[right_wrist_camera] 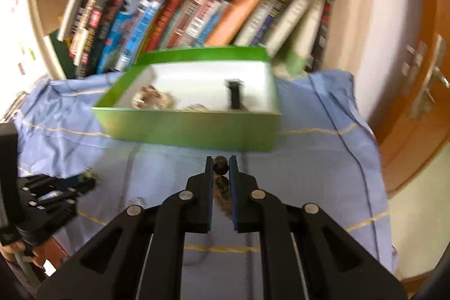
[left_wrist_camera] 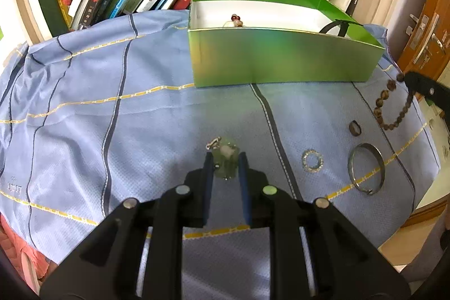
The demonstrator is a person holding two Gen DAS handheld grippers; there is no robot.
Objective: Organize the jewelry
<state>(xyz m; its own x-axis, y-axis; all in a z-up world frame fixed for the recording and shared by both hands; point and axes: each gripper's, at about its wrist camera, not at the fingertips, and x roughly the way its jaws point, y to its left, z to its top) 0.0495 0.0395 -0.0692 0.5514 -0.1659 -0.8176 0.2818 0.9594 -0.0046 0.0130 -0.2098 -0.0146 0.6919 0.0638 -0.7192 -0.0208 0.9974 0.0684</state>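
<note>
The right wrist view is smeared with motion blur, so the pale items inside the green box (right_wrist_camera: 191, 128) read only as a beaded heap beside a dark upright piece; in the left wrist view the box's near wall hides most of its contents, showing only a few red and pale beads (left_wrist_camera: 235, 20) and a black strap (left_wrist_camera: 334, 27) at its right end. The left gripper (left_wrist_camera: 226, 159) has its fingers set around a pale green pendant (left_wrist_camera: 227, 159) on the blue cloth (left_wrist_camera: 112, 103) in front of the box, though actual contact is unclear. The right gripper (right_wrist_camera: 220, 162) is clamped on a brown bead bracelet (right_wrist_camera: 220, 173), which hangs off the box's right front corner. In front of that corner lie a dark ring (left_wrist_camera: 355, 128), a sparkly ring (left_wrist_camera: 312, 160) and a metal bangle (left_wrist_camera: 365, 167).
</note>
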